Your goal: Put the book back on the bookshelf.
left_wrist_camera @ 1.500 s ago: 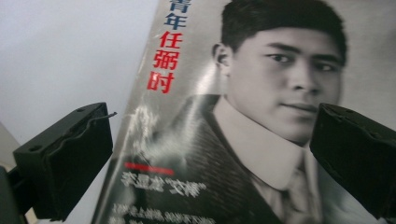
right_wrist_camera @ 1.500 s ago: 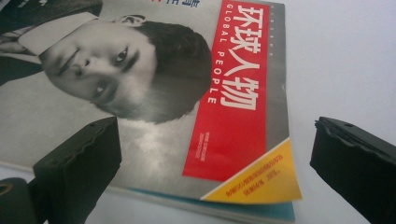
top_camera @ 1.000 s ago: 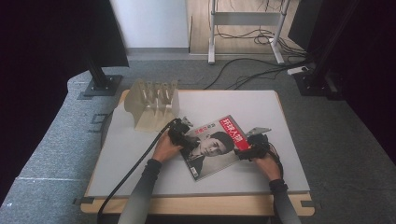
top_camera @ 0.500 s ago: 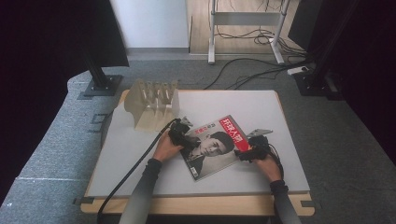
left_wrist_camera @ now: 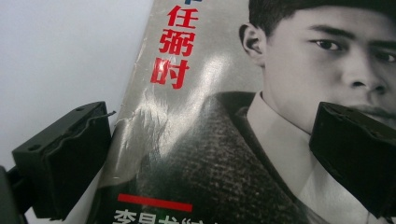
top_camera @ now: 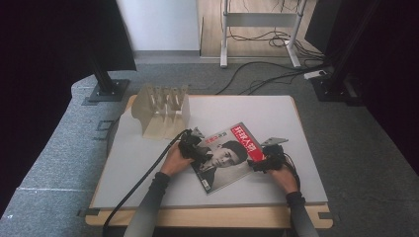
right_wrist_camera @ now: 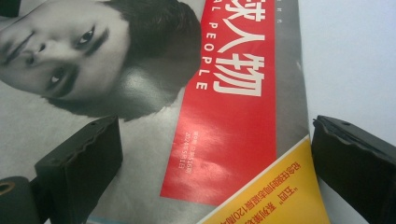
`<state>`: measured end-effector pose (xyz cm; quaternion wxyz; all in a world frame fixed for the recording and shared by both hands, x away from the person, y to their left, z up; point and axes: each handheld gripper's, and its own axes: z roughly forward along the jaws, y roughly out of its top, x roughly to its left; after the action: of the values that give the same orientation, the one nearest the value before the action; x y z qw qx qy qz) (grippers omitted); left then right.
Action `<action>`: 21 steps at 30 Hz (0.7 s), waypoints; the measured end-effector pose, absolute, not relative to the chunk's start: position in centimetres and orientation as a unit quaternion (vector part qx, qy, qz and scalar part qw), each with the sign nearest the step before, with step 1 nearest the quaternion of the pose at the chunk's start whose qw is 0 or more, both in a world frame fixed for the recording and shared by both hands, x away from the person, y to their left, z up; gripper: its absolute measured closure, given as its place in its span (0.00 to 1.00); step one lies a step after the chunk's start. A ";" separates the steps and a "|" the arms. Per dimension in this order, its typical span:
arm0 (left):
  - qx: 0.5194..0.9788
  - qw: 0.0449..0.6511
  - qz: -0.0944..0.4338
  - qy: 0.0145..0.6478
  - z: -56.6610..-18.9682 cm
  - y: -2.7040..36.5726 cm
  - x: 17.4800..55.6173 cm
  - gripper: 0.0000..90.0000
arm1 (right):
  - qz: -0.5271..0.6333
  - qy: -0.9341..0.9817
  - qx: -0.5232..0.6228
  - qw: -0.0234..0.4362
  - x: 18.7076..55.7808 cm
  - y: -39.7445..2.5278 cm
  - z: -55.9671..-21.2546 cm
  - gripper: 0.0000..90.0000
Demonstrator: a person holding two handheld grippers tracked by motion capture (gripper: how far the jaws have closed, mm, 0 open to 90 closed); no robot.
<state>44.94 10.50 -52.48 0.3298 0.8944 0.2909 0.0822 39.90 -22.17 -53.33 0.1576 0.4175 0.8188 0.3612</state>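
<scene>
Grey surface (top_camera: 148, 163) carries a magazine (top_camera: 228, 154) lying flat and skewed, long axis running from near-left to far-right between my hands. I have my left claw (top_camera: 193, 147) spread apart over its left edge and my right claw (top_camera: 263, 160) spread apart over its right edge, neither clamping; both sit equally near

Worktop (top_camera: 276, 111) seen from high at the near side, faced forward and down, magazine (top_camera: 228, 155) viewed very close from left and right gripper cameras, shared by all views
</scene>
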 end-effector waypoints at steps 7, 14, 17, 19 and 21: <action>0.892 0.331 0.083 0.295 -52.5 11.4 42.9 0.00 | 0.356 0.827 0.406 0.156 39.4 -21.3 -53.2 0.01; 0.889 0.336 0.085 0.299 -52.6 12.8 40.2 0.00 | 0.355 0.833 0.396 0.155 38.7 -20.2 -53.2 0.00; 0.888 0.337 0.087 0.301 -52.6 13.3 39.0 0.00 | 0.365 0.831 0.389 0.154 38.3 -19.8 -53.4 0.00; 0.888 0.337 0.086 0.301 -52.6 13.4 38.4 0.00 | 0.364 0.834 0.385 0.154 38.1 -19.8 -53.4 0.00; 0.891 0.334 0.084 0.297 -52.5 13.5 37.9 0.00 | 0.356 0.838 0.383 0.156 37.8 -20.1 -53.2 0.00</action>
<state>37.88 13.53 -52.53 0.3337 0.8907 0.2971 0.0837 37.82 -20.10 -53.16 0.1556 0.3831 0.8378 0.3564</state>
